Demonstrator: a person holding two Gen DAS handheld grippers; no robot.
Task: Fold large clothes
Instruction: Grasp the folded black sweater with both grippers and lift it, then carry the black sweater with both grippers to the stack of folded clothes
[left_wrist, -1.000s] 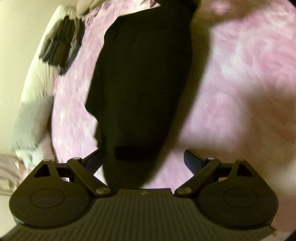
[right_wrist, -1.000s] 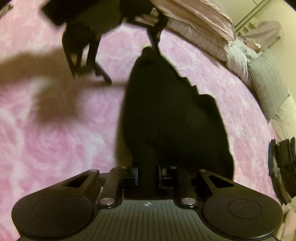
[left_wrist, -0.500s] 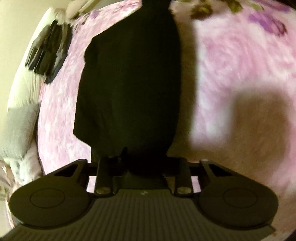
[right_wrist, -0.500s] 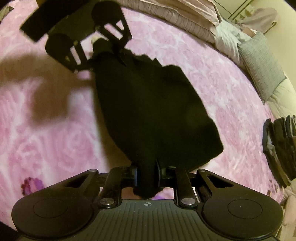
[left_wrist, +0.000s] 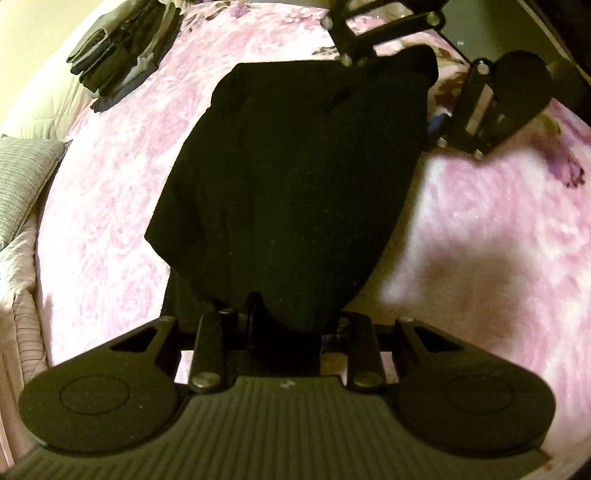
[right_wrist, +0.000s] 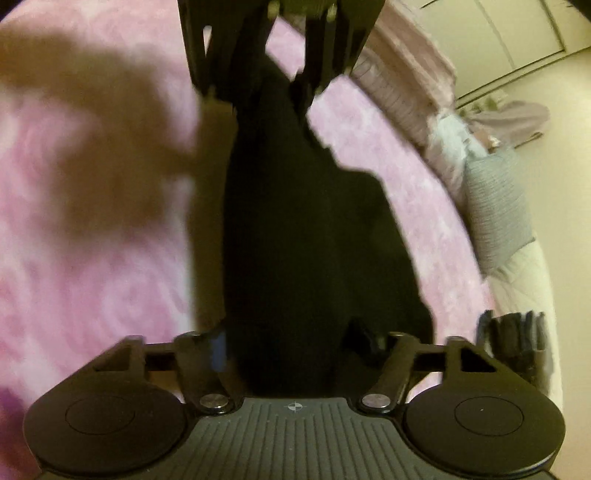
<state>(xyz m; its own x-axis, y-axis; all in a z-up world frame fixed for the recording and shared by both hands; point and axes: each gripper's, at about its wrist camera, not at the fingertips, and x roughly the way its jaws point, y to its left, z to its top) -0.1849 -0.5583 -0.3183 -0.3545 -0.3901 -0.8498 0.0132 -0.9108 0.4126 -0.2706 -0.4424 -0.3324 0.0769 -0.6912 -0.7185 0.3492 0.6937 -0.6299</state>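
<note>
We hold a black garment (left_wrist: 295, 177) stretched between our two claws above the pink bedspread (left_wrist: 480, 229). Our left claw (left_wrist: 286, 321) is clamped on the near end of the cloth, its fingers drawn in tight with the fabric bunched between them. At the far end, seen from the left wrist, our right claw (left_wrist: 395, 96) sits at the garment's upper corner, one finger on either side of the cloth.

From the right wrist, the black garment (right_wrist: 295, 229) runs from our right claw (right_wrist: 295, 343) up to the left claw (right_wrist: 280, 92) at the top. The right claw's jaws are opening; the cloth lies between them, but the fingers stand off to each side and we see no press on it.

The garment's middle sags onto the bed, and its shadow falls on the bedspread (right_wrist: 92, 258) beside it.

A stack of folded dark clothes (left_wrist: 122, 48) lies near the bed's far edge, well apart from the garment. A grey pillow (left_wrist: 22, 181) rests at the side.
</note>
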